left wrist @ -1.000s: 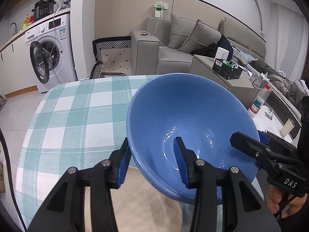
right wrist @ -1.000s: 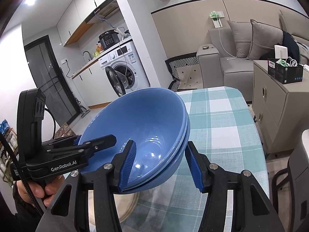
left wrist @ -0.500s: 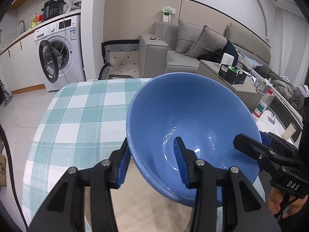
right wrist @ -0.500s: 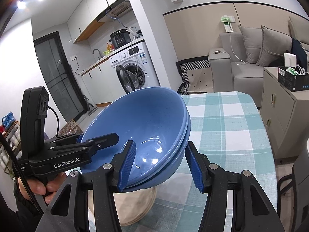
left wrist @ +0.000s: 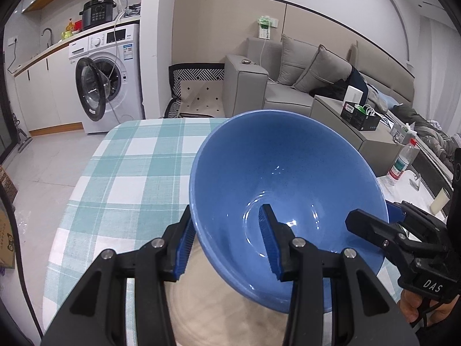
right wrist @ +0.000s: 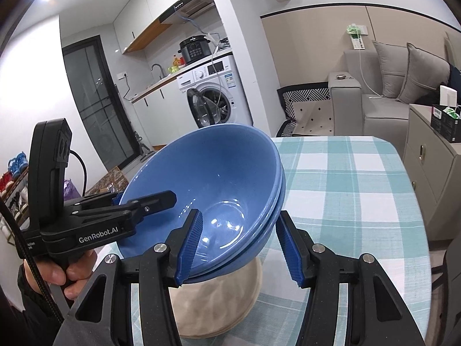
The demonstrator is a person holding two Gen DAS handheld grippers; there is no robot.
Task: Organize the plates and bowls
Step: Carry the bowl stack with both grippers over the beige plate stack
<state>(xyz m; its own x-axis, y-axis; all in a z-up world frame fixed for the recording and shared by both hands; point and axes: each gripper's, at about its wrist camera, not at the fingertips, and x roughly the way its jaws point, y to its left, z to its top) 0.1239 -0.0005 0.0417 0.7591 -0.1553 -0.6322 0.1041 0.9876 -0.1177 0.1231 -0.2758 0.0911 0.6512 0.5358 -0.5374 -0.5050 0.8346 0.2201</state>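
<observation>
Bowls [right wrist: 219, 184], two blue ones nested, hang tilted in the air above a beige plate [right wrist: 219, 294] on the checked tablecloth [left wrist: 135, 161]. Each gripper clamps the rim on opposite sides, one pad inside and one outside: the left gripper [left wrist: 227, 242] on one edge, the right gripper [right wrist: 236, 242] across from it. A two-sided hold probably keeps the stack from slipping apart while carried. Whether the stack touches the plate I cannot quite tell; it seems just clear. Setting it down on the plate looks like the next step.
</observation>
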